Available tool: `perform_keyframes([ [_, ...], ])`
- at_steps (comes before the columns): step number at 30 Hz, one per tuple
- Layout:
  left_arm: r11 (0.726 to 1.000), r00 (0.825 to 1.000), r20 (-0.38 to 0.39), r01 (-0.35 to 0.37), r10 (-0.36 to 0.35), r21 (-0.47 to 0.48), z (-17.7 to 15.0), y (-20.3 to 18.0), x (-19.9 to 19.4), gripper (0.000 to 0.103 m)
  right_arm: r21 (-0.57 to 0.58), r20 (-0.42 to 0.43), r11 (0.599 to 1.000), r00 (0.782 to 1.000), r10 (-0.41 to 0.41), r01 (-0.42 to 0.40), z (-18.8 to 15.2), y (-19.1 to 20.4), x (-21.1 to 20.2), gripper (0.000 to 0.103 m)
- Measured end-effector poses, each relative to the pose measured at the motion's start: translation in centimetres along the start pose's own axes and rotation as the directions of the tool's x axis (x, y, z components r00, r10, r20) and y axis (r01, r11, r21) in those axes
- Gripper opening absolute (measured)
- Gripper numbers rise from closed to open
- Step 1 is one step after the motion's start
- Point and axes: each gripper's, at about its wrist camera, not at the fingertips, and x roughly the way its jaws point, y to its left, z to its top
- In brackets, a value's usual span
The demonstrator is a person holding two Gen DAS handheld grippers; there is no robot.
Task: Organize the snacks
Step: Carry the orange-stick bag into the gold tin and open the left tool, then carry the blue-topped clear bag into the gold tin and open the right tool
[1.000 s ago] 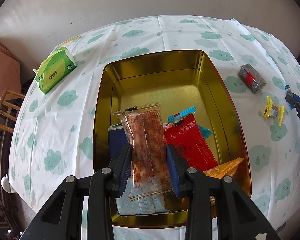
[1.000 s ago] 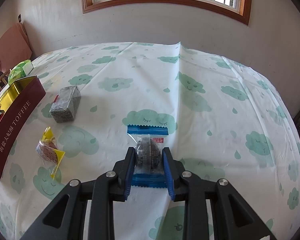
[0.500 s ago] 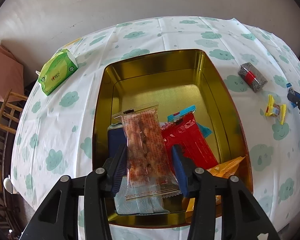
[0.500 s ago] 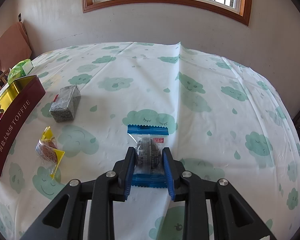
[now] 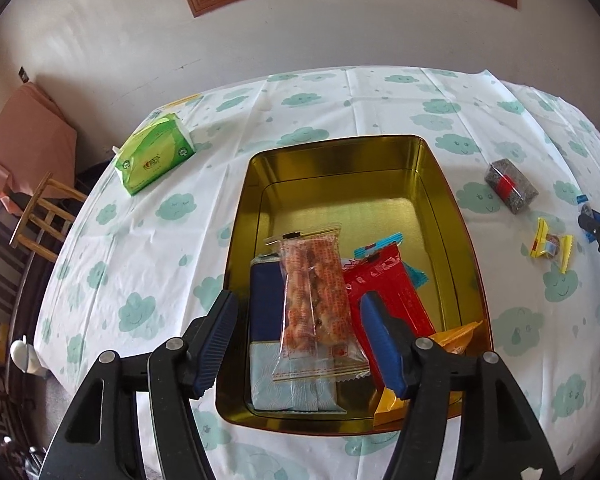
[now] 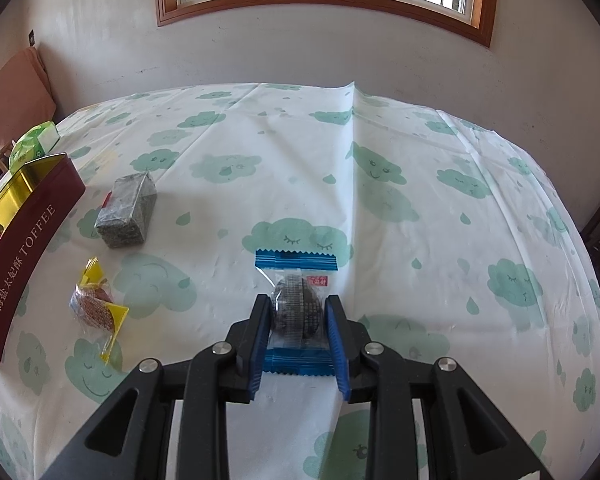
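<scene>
- I see the gold tin [image 5: 440, 184] holding a clear cracker packet [image 5: 316, 304], red pouch [image 5: 392, 292] and blue pack [image 5: 266, 304].
- My left hand-held gripper [image 5: 300, 340] hangs spread above them; my right hand-held gripper [image 6: 298, 336] pinches a dark cookie packet [image 6: 296, 308] on the cloud-print tabletop [image 6: 420, 200].

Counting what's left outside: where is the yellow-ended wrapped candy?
Yellow-ended wrapped candy lies on the tablecloth, left in the right wrist view, between the maroon toffee tin and right gripper.

Three loose snacks [image 6: 126, 210], one tin [image 6: 32, 204].
</scene>
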Motion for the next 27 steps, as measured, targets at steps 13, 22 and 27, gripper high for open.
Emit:
perform_keyframes([
  [13, 0.996, 0.999, 0.054, 0.006, -0.002, -0.085, -1.4, 2.3, -1.4, 0.078, 0.065, -0.005, 0.996, 0.998, -0.069, 0.069, 0.2, 1.2, -1.4, 0.025],
  [22, 0.989, 0.999, 0.047, 0.011, -0.004, -0.151, -2.2, 4.2, -1.2, 0.083, 0.034, 0.069, 0.999, 0.998, 0.008, -0.01, 2.2, 5.2, -5.5, 0.025],
  [27, 0.985, 0.999, 0.053, 0.01, 0.0, -0.174, -2.6, 5.3, -1.5, 0.084, -0.014, 0.103, 0.996, 0.991, 0.088, -0.087, 3.4, 9.3, -7.5, 0.025],
])
